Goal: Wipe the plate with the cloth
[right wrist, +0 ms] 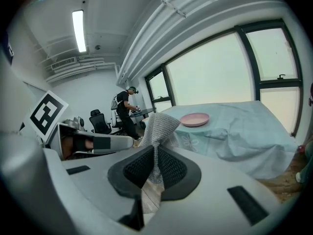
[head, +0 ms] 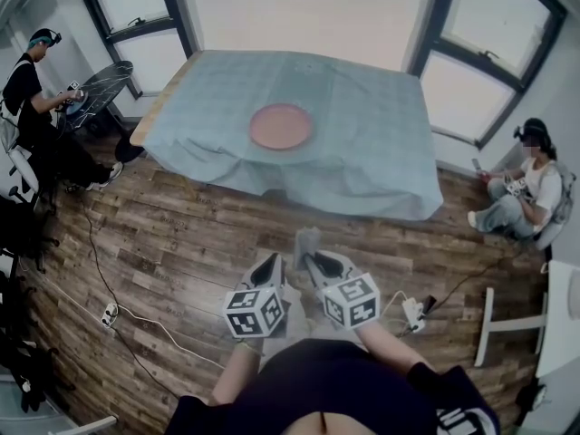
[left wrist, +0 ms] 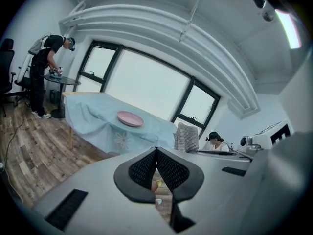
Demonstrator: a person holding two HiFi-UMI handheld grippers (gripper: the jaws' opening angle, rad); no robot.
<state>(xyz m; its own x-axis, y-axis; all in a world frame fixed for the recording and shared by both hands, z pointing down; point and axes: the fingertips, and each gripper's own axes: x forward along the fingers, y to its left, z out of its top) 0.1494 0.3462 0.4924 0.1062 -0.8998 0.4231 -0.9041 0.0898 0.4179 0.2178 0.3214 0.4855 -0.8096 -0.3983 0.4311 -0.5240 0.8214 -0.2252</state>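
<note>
The left gripper [head: 269, 265] and the right gripper [head: 313, 263] hung side by side in the head view, well apart from the round pink plate [head: 281, 126] on the blue-covered table [head: 381, 152]. The left gripper view showed its jaws pressed together, with nothing between them. The right gripper view showed its jaws clamped on a grey knitted cloth [right wrist: 159, 126].

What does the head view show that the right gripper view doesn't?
Only the head view: the marker cube on the right gripper and a white power strip on the wooden floor. Only the right gripper view: the ceiling light and a close look at that gripper's jaws shut on the cloth. Both: the pink plate on the covered table, and a standing person.
</note>
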